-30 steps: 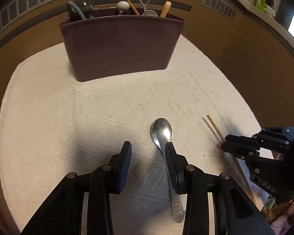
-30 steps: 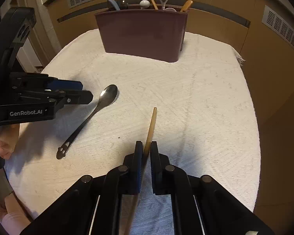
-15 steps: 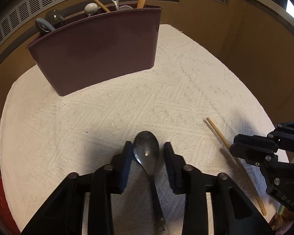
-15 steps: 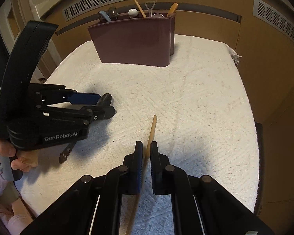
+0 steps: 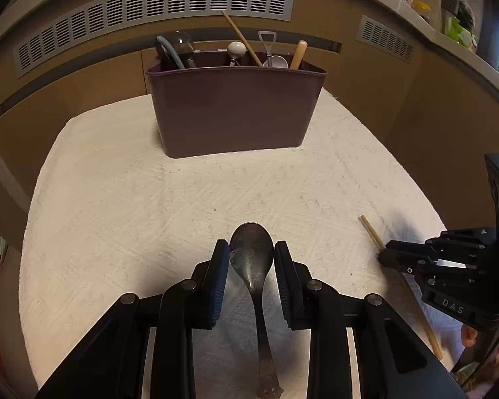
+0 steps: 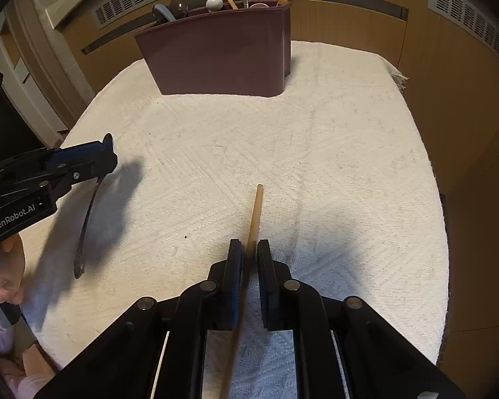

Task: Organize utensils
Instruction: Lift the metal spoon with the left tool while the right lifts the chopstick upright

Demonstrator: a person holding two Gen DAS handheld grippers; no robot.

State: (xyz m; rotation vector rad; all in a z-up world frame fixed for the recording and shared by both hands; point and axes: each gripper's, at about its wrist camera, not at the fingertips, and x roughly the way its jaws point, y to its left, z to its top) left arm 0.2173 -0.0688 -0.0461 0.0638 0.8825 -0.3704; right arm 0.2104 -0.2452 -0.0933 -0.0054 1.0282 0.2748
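**Inspector:** Left wrist view first. What does the left gripper [image 5: 251, 252] have?

**Assistant:** The spoon [image 5: 251, 259]. Its bowl sits between the two pads, which press its edges from either side; the handle runs straight back under the gripper toward the camera. Long axis in line with the fingers, bowl pointing at the holder [image 5: 233, 109].

**Inspector:** Path to the holder?

**Assistant:** Straight ahead across bare white cloth [image 5: 116, 216], nothing between. The holder already carries several utensils standing along its rim, so I judge the free gap must be chosen with care. The right gripper [image 5: 384, 257] stands off to the right over the chopstick [image 5: 371, 232], well apart from the spoon.

**Inspector:** Right wrist view.

**Assistant:** The chopstick [image 6: 255, 212] lies along the right gripper [image 6: 249, 254], tip toward the holder [image 6: 216, 56], shaft passing back between the pads. The jaws are narrow and opening slightly; whether the pads press the stick I cannot tell. It appears to rest on the cloth [image 6: 316, 166].

**Inspector:** Neighbours?

**Assistant:** The left gripper [image 6: 108, 153] at the left edge, spoon handle [image 6: 86, 219] hanging down from it above its shadow, a hand [image 6: 6, 276] below. The left gripper is the nearer to delivering; my judgement is the spoon goes first
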